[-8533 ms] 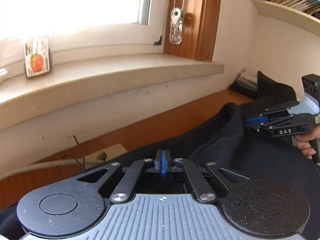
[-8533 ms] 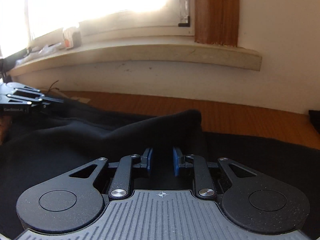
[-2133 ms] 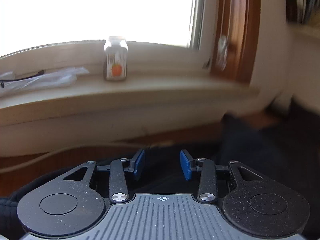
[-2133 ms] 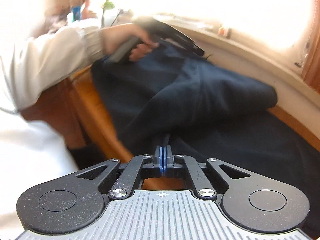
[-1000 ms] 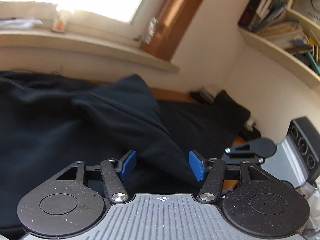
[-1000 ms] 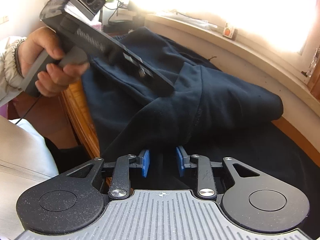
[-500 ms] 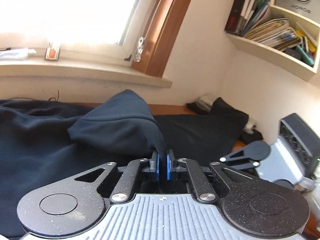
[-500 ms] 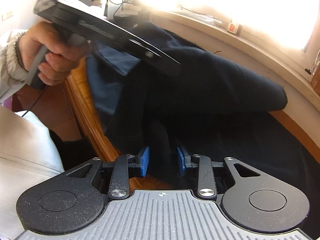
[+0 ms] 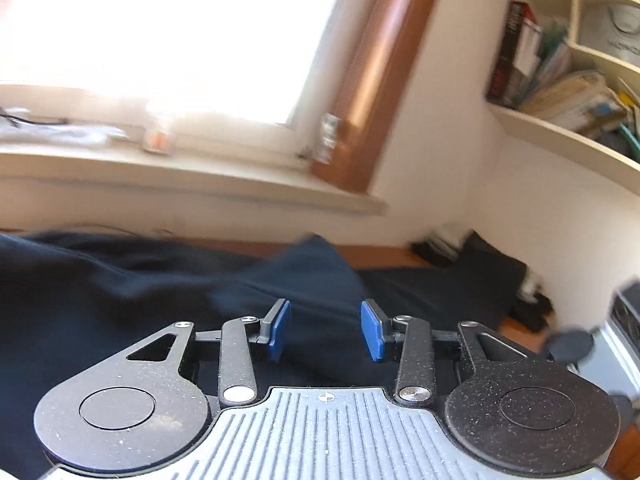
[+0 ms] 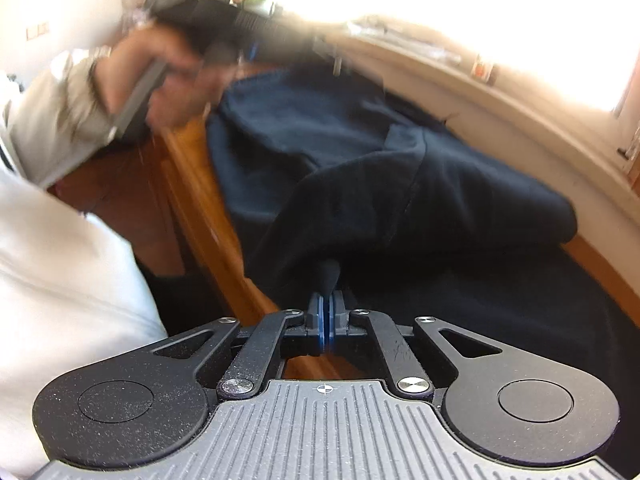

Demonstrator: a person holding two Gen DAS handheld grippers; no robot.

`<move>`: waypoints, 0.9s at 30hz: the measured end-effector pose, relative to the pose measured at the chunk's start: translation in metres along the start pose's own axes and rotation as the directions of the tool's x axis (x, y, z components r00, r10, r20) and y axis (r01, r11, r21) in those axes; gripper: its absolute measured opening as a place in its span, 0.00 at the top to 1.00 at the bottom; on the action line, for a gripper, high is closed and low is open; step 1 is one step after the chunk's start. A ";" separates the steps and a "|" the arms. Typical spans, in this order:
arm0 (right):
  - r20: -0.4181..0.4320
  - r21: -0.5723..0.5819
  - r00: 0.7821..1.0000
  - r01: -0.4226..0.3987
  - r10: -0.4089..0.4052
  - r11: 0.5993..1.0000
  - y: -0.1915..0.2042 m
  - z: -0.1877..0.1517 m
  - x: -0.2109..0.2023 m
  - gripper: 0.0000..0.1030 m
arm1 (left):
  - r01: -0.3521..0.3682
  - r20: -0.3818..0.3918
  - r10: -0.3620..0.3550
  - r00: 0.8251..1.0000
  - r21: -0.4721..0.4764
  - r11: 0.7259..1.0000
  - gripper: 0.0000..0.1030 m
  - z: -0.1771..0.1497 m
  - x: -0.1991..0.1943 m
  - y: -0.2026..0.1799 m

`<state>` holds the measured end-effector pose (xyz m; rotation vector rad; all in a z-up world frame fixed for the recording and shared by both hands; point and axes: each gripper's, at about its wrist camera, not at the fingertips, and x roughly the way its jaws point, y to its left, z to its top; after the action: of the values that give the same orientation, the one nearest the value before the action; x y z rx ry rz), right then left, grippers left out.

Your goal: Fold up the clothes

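A dark navy garment (image 9: 120,288) lies spread over the wooden table, with a folded-over flap (image 9: 304,268) in the middle. My left gripper (image 9: 326,330) is open and empty just above the cloth. In the right wrist view the garment (image 10: 400,184) covers the table, and my right gripper (image 10: 326,320) is shut on a pinched fold of its near edge. The left gripper shows blurred at the top left (image 10: 240,36), held in a hand.
A window sill (image 9: 180,176) with a small jar (image 9: 158,140) runs behind the table. A bookshelf (image 9: 560,112) hangs on the right wall. Dark folded items (image 9: 480,256) sit in the far corner. The table's wooden front edge (image 10: 192,208) faces the person's white sleeve (image 10: 60,264).
My left gripper has opened and let go of the fold it held, then lifted away. My right gripper has closed on the garment's near edge.
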<state>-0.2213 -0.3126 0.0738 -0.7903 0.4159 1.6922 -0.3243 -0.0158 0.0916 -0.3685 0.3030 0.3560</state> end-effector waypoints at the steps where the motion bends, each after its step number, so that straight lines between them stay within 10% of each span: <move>1: -0.008 -0.004 1.000 -0.001 0.001 1.000 0.001 -0.001 0.003 0.97 | -0.035 -0.001 0.035 0.999 0.012 0.999 0.59 0.002 0.000 0.008; 5: 0.004 0.012 1.000 0.009 -0.009 1.000 0.000 0.001 0.006 0.90 | -0.191 -0.021 0.194 0.981 0.104 0.976 0.58 0.008 0.006 0.037; 11: 0.053 0.074 0.998 0.015 -0.019 0.997 -0.010 0.011 0.014 0.68 | -0.231 -0.031 0.242 0.970 0.204 0.951 0.51 0.021 0.032 0.040; 15: 0.031 0.076 1.000 -0.002 0.000 0.997 -0.010 0.012 0.026 0.70 | -0.221 -0.084 0.251 0.964 0.272 0.937 0.49 0.024 0.065 0.041; 17: 0.039 0.075 0.999 -0.022 0.019 0.997 -0.008 0.010 0.024 0.94 | -0.223 -0.116 0.269 0.956 0.303 0.926 0.49 0.024 0.083 0.045; 21: 0.118 0.084 0.992 -0.045 0.035 0.995 -0.005 0.003 0.001 0.95 | -0.249 -0.169 0.332 0.928 0.381 0.890 0.48 0.016 0.111 0.056; 27: 0.076 0.078 0.996 -0.051 0.045 0.996 0.006 -0.014 0.000 0.96 | -0.227 -0.198 0.310 0.930 0.354 0.907 0.48 0.016 0.116 0.066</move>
<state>-0.2232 -0.3229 0.0633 -0.6615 0.4509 1.7336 -0.2425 0.0803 0.0455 -0.0407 0.6569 0.5255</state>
